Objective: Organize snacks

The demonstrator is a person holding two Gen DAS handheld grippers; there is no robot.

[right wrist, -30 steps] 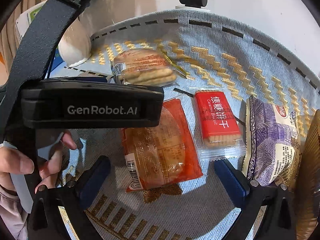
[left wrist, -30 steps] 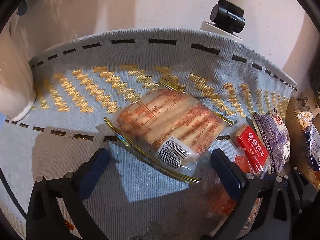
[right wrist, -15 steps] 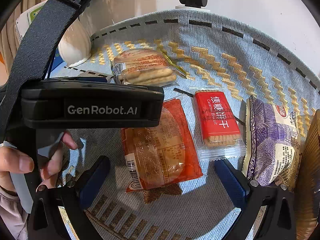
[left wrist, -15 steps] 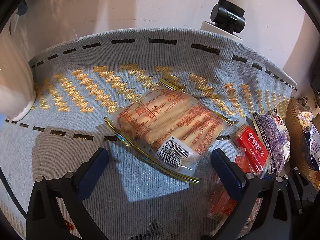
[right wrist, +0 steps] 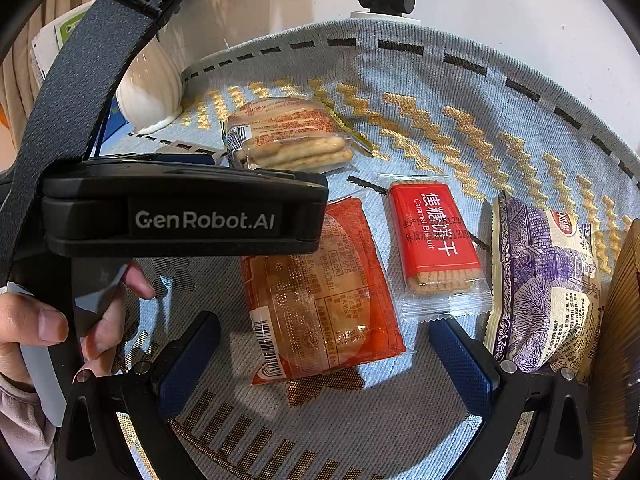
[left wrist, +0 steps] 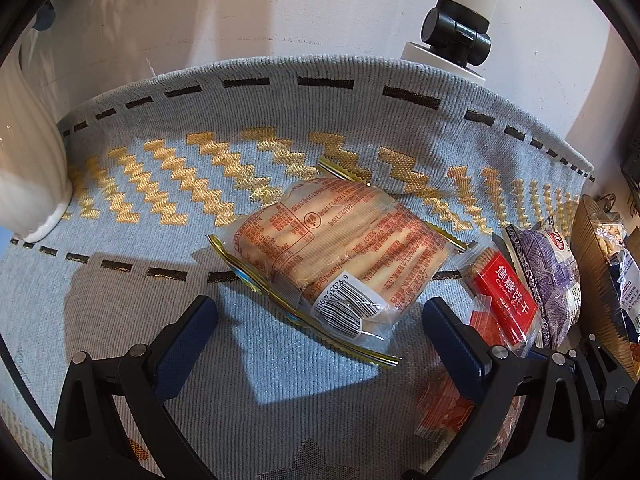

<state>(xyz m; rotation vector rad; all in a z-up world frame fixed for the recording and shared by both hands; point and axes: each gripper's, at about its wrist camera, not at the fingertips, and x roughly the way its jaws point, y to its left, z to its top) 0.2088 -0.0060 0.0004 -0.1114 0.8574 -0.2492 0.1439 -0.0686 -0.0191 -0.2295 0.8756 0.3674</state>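
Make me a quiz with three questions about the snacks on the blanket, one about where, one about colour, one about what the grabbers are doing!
1. In the right wrist view, where does the red caramel biscuit pack lie?
A. Between the orange pack and the purple bag
B. On top of the white vase
C. Inside the gripper

2. What colour are the zigzags on the cloth?
A. Green
B. Gold
C. Pink

3. How is the left gripper?
A. Shut on the clear biscuit pack
B. Open, holding nothing
C. Out of view

Answers: 1 A, it has one on each side. 2 B, gold woven zigzags. 3 B, its fingers stand wide apart; the right gripper too.
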